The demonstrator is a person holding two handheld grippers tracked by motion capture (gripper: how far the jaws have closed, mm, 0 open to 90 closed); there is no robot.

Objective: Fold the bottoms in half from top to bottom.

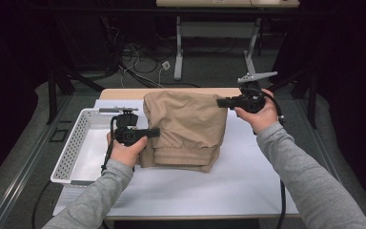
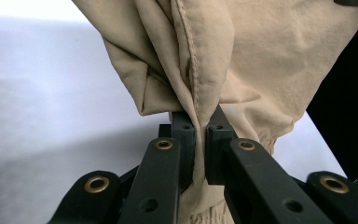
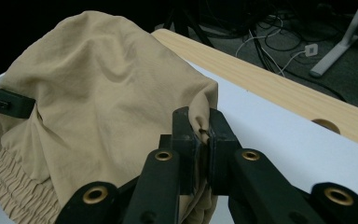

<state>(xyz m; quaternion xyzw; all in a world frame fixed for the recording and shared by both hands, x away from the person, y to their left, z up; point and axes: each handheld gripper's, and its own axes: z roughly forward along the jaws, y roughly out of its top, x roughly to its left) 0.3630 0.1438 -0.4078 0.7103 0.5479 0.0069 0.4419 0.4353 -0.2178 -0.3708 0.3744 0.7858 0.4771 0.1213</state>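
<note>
The left hand-held gripper (image 1: 153,132), nearer the person, pinches the tan garment's (image 1: 186,129) left edge beside the white basket (image 1: 71,148); the right hand-held gripper (image 1: 221,101) clamps its far corner. Keep both pinches firm, lift evenly, cloth taut, elastic hem clearing the table (image 1: 248,181).

tan garment (image 2: 261,60) cut off at top edge, elastic hem (image 2: 205,217) cut off below
</note>
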